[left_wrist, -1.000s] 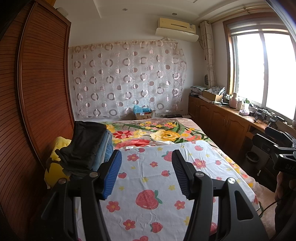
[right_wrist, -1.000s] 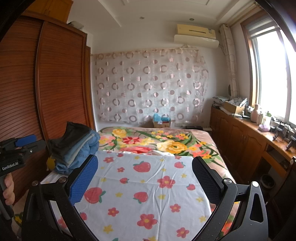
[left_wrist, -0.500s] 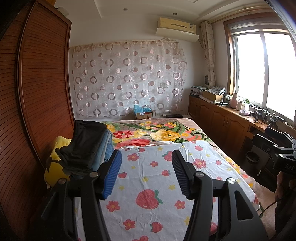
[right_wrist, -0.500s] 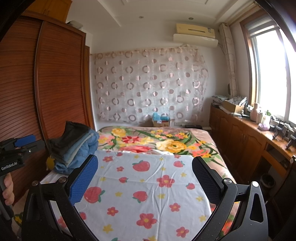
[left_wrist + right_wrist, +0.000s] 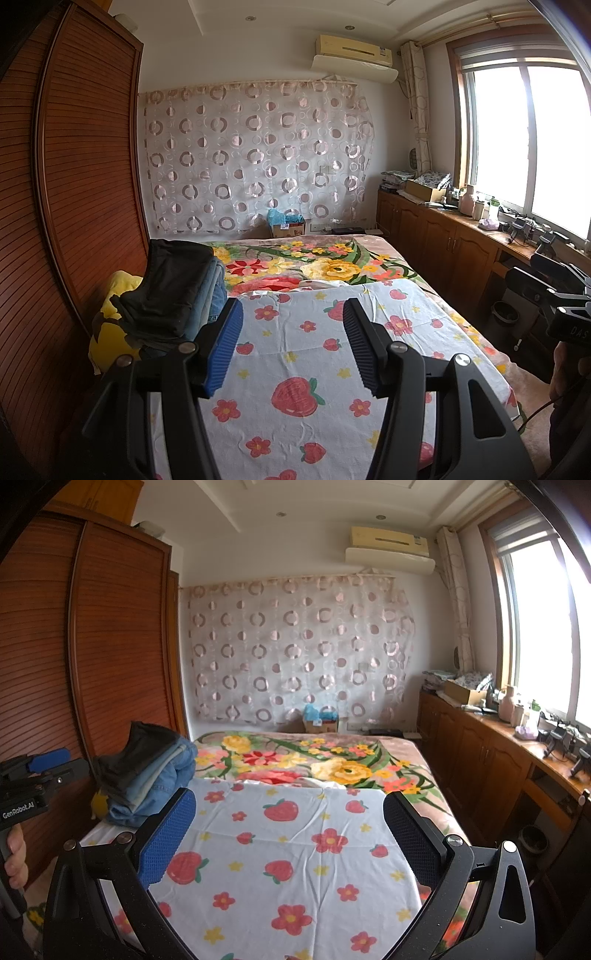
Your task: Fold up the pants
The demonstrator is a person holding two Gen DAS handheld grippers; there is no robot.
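Observation:
A pile of folded pants (image 5: 173, 291), dark ones on top of blue jeans, sits at the bed's left edge; it also shows in the right wrist view (image 5: 147, 771). My left gripper (image 5: 291, 347) is open and empty, held above the white strawberry-print sheet (image 5: 295, 354), just right of the pile. My right gripper (image 5: 288, 838) is open wide and empty above the same sheet (image 5: 291, 849). The left gripper's body shows in the right wrist view (image 5: 33, 782), and the right gripper's body in the left wrist view (image 5: 554, 295).
A brown louvred wardrobe (image 5: 74, 221) stands along the bed's left. A floral blanket (image 5: 317, 262) covers the far half of the bed. A yellow cushion (image 5: 107, 325) lies under the pile. Wooden cabinets (image 5: 436, 236) with clutter run under the window at right.

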